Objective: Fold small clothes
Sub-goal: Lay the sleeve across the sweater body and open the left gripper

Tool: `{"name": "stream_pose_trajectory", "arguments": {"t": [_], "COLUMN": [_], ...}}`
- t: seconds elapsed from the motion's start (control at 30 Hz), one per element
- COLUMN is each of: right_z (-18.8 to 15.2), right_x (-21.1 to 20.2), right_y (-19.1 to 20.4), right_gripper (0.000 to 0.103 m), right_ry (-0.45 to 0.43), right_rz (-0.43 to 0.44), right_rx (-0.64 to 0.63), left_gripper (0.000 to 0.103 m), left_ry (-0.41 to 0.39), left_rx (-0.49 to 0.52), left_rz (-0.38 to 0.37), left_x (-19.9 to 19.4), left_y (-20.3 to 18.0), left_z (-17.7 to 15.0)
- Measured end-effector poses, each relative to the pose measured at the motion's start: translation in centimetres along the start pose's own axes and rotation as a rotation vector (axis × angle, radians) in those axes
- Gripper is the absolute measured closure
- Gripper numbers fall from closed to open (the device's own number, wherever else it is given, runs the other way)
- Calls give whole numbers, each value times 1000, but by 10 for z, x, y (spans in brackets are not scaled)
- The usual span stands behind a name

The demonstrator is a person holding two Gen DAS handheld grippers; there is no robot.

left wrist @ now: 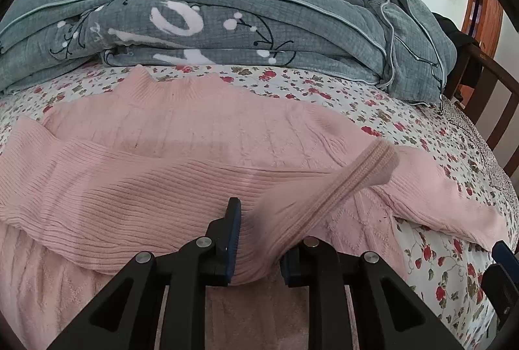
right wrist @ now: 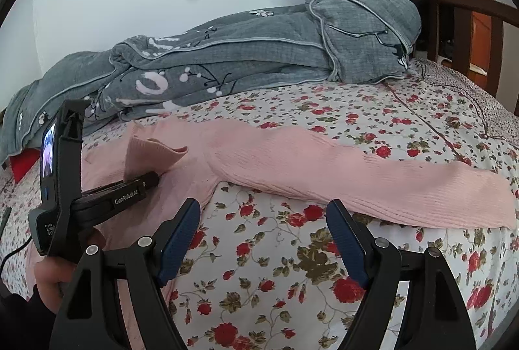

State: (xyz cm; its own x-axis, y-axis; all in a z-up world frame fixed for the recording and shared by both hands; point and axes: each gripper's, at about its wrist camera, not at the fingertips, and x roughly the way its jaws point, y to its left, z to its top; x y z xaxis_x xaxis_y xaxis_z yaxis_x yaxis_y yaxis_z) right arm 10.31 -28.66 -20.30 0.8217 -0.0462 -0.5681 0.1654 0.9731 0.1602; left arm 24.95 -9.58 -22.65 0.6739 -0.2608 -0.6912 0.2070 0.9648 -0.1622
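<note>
We are folding the pink ribbed knit sweater [left wrist: 201, 135]: our left tongs [left wrist: 256, 239] clamp one sleeve cuff [left wrist: 373, 161] across its body; our right tongs [right wrist: 262, 239], spread apart, should next grip the other sleeve [right wrist: 373, 178]

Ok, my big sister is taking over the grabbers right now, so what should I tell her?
Left gripper: shut on the cuff of one sleeve, lifted and carried across the chest of the pink sweater.
Right gripper: open, holding nothing, above the bare flowered bedsheet.
The sweater lies flat on the bedsheet, collar toward the grey quilt. Its other sleeve is stretched straight out, just beyond the right gripper.
Done: first sleeve brought over the body, not yet let go.
Left: lay that sleeve down, fold the other sleeve in, then fold the body.
</note>
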Motion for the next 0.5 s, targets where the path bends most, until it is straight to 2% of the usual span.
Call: {"name": "stream_pose_trajectory", "arguments": {"t": [0.3, 0.5], "right_z": [2, 1], "right_x": [0, 0], "right_y": [-8, -8], "right_gripper": [24, 24], "right_ry": [9, 9], "right_rz": [19, 23], "right_rx": [44, 43], "left_gripper": [83, 78], "left_ry": [1, 0], "left_rx": [-1, -4], "left_rz": [-1, -1], "left_x": [0, -1], "left_y": [0, 1], "left_z": [0, 0]}}
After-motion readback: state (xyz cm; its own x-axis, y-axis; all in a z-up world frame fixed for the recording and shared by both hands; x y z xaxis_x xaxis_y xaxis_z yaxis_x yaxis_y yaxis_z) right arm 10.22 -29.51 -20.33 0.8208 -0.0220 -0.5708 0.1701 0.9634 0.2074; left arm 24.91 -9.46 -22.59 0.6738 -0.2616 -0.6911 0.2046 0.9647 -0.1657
